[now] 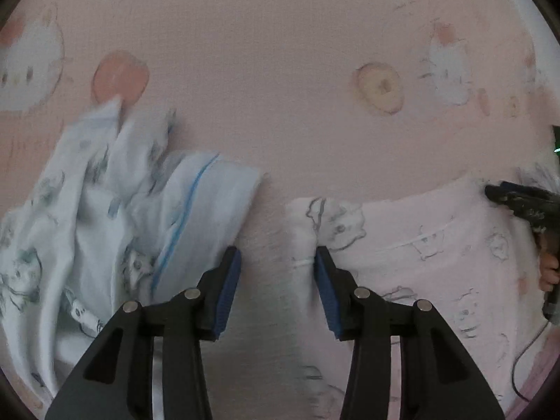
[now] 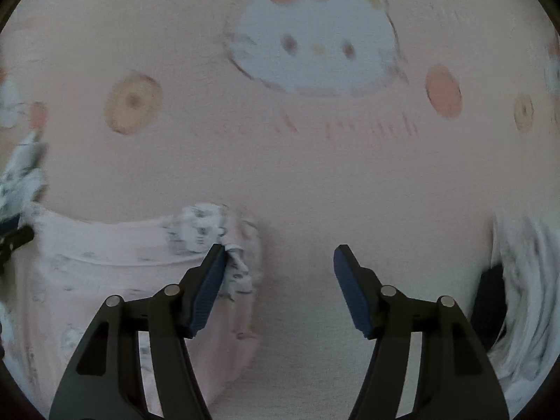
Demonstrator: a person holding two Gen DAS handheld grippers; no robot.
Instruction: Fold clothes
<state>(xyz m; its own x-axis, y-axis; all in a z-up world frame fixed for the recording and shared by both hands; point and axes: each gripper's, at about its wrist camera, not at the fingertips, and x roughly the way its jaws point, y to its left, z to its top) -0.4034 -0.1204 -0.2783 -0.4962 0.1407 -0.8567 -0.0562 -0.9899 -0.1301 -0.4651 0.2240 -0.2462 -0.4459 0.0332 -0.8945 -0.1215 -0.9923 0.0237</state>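
A pale pink garment with small bear prints (image 1: 430, 262) lies flat on the pink cartoon sheet (image 1: 262, 52); it also shows in the right wrist view (image 2: 105, 280). My left gripper (image 1: 278, 266) is open and empty, its right pad at the garment's left top corner. My right gripper (image 2: 280, 262) is open and empty, its left pad against the garment's rumpled right corner (image 2: 210, 227). The right gripper's tip shows at the garment's far right edge in the left wrist view (image 1: 518, 199).
A crumpled white garment with blue piping (image 1: 105, 217) lies left of my left gripper. A bunched white cloth over something dark (image 2: 525, 297) lies at the right edge. The sheet (image 2: 315, 175) stretches beyond with cat-face and doughnut prints.
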